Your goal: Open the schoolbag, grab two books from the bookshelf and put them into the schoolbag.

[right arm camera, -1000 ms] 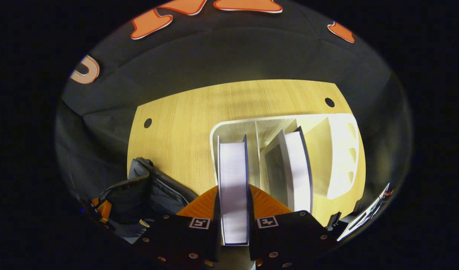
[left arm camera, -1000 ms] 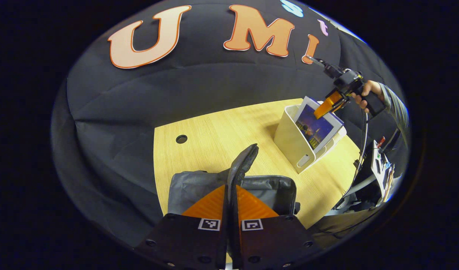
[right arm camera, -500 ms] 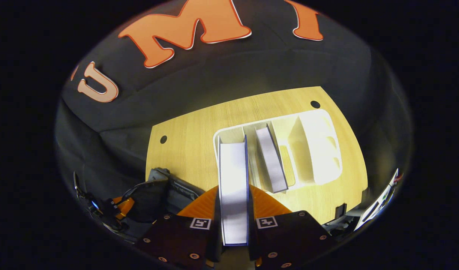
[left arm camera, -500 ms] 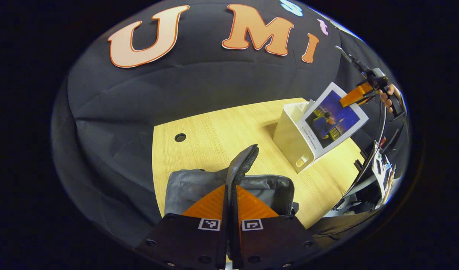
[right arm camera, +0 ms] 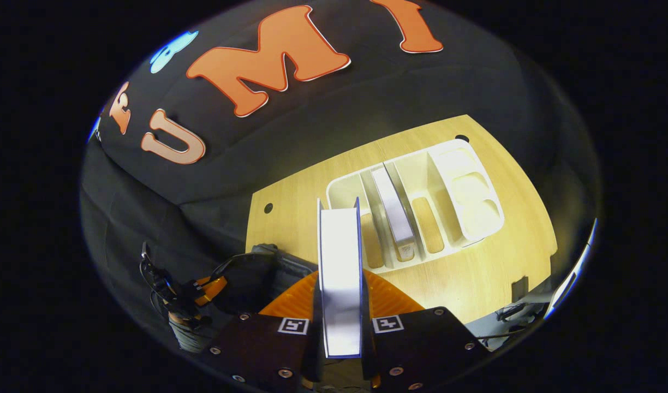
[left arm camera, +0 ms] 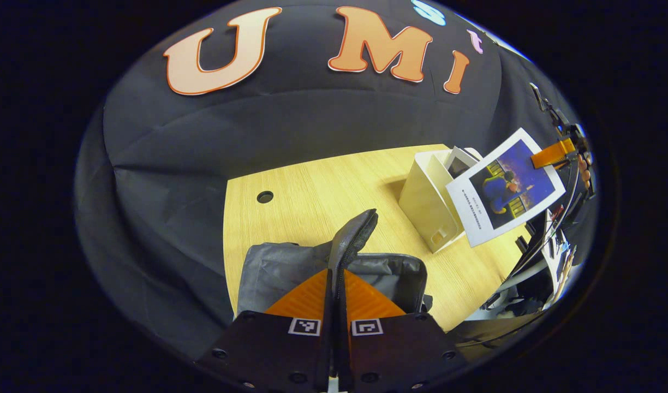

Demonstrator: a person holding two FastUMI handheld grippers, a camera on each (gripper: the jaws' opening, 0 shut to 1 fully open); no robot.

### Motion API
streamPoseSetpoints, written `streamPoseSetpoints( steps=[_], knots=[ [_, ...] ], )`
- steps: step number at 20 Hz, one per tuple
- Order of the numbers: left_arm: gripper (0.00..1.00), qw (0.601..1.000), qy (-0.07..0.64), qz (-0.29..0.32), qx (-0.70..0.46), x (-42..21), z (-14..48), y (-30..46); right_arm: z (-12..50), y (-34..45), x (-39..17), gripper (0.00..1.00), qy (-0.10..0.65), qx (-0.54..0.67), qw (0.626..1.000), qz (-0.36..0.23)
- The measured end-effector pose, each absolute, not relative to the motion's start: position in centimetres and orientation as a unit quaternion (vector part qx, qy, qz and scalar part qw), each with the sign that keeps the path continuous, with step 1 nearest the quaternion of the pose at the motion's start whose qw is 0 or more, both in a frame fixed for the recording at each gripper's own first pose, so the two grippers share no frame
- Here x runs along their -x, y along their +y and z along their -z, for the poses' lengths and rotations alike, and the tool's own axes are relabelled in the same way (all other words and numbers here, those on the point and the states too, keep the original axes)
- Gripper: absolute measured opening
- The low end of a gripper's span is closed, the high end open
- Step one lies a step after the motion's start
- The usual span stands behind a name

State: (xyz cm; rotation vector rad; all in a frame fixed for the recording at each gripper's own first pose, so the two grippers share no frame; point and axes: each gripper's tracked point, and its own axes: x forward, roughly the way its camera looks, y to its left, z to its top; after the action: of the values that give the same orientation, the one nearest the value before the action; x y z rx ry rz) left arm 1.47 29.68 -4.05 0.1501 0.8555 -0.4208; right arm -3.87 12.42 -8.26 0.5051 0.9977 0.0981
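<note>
Left gripper view, bottom centre: your left gripper (left arm camera: 337, 305) has its fingers pressed flat against the dark flap (left arm camera: 351, 240) of the schoolbag (left arm camera: 334, 270), which stands up between them. The grey bag lies on the near edge of the wooden table (left arm camera: 312, 191), and its opening is hidden behind the fingers, so you cannot tell how far it is open. Farther off, right of centre, the white bookshelf (left arm camera: 429, 204) stands on the table with a second book (left arm camera: 458, 162) poking out of its top. At the far right, your right gripper (left arm camera: 552, 155) pinches the corner of a picture-cover book (left arm camera: 506, 187) held in the air, above and in front of the shelf.

Right gripper view, bottom centre: that book (right arm camera: 340, 273) shows edge-on, its pages clamped between both fingers. Lower left, your left gripper (right arm camera: 206, 286) is small and dim against the bag (right arm camera: 257, 273). Beyond, the bookshelf (right arm camera: 476, 191) shows from above, the remaining book (right arm camera: 393, 210) in one slot.
</note>
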Motion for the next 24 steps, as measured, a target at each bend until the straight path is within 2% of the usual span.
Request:
streamPoseSetpoints(
  steps=[5, 14, 19, 24],
  knots=[
    [0.07, 0.888, 0.409, 0.200, -0.068, -0.8, 4.0, 29.4, 8.8, 15.3, 6.3, 0.27, 0.452, -0.283, 0.842, -0.081],
    [0.07, 0.893, 0.401, 0.194, -0.069, -0.3, 4.0, 28.6, 13.8, 23.7, 7.5, 0.27, 0.481, -0.330, 0.797, -0.154],
    [0.07, 0.898, 0.397, 0.179, -0.067, -0.2, 3.8, 28.9, 15.9, 26.8, 6.6, 0.27, 0.487, -0.355, 0.780, -0.169],
    [0.07, 0.900, 0.394, 0.176, -0.068, -0.3, 3.8, 28.4, 19.5, 29.2, 6.2, 0.27, 0.505, -0.391, 0.753, -0.161]
  ],
)
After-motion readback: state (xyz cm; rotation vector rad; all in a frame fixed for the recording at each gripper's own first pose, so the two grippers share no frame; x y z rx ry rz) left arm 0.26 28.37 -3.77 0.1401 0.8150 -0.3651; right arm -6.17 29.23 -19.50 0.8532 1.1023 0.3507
